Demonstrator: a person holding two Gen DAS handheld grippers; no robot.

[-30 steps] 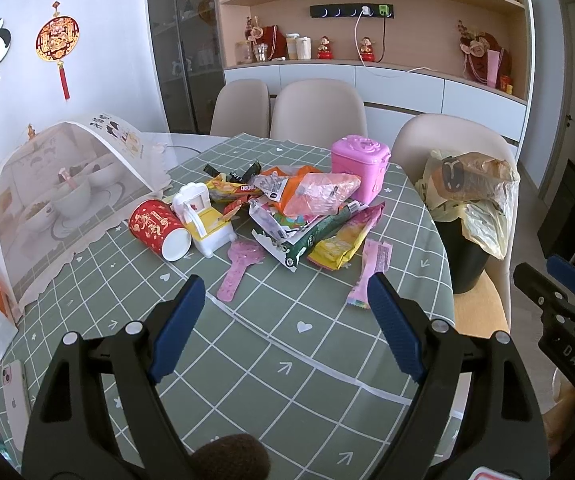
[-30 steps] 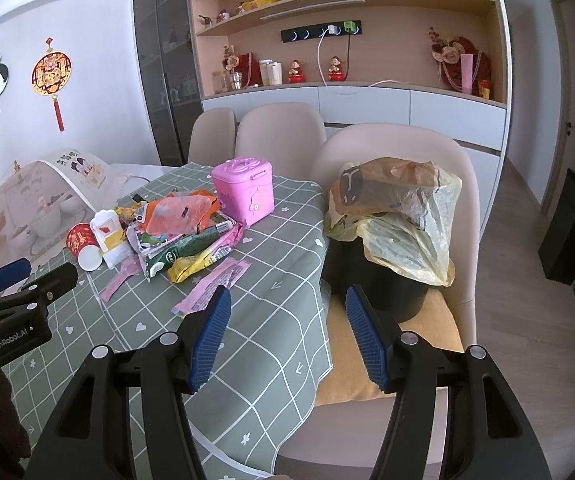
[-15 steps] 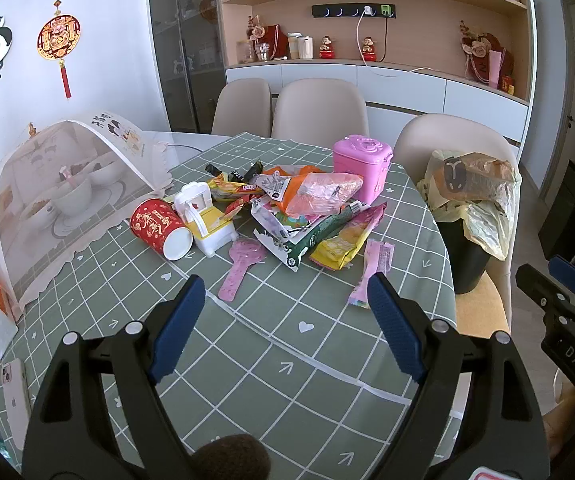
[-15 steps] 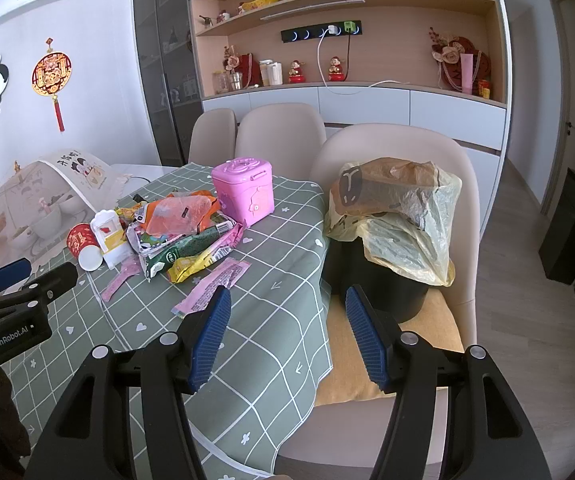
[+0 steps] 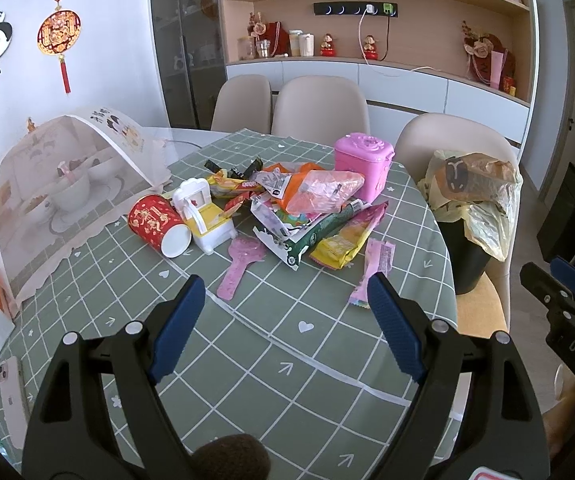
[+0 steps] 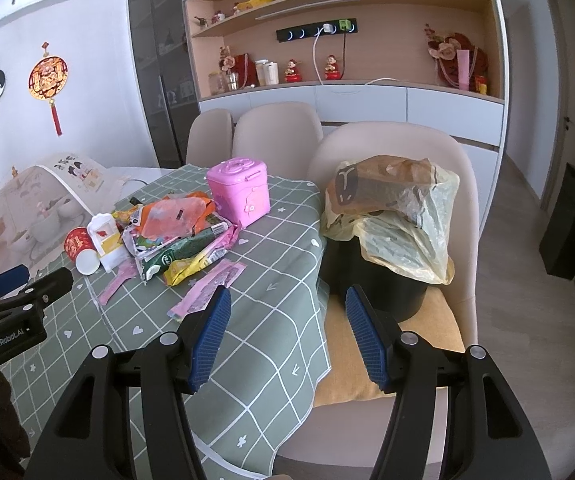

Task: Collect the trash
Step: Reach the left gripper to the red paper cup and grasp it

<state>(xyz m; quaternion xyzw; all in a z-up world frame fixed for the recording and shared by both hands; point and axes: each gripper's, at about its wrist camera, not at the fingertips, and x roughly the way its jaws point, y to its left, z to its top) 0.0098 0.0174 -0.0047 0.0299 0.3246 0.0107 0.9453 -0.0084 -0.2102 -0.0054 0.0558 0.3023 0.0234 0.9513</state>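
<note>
my left gripper (image 5: 283, 312) is spread wide and holds nothing, above the green checked tablecloth (image 5: 247, 360). my right gripper (image 6: 287, 324) is also wide and empty, over the table edge. the trash pile (image 5: 307, 208) lies in the table middle: crinkled shiny wrappers, a red paper cup (image 5: 157, 226) on its side with the mouth toward me. a flat pink wrapper (image 5: 371, 276) points its long axis toward me. the black bin (image 6: 379, 280), with a thin yellow plastic bag, stands on the beige chair (image 6: 463, 208).
</note>
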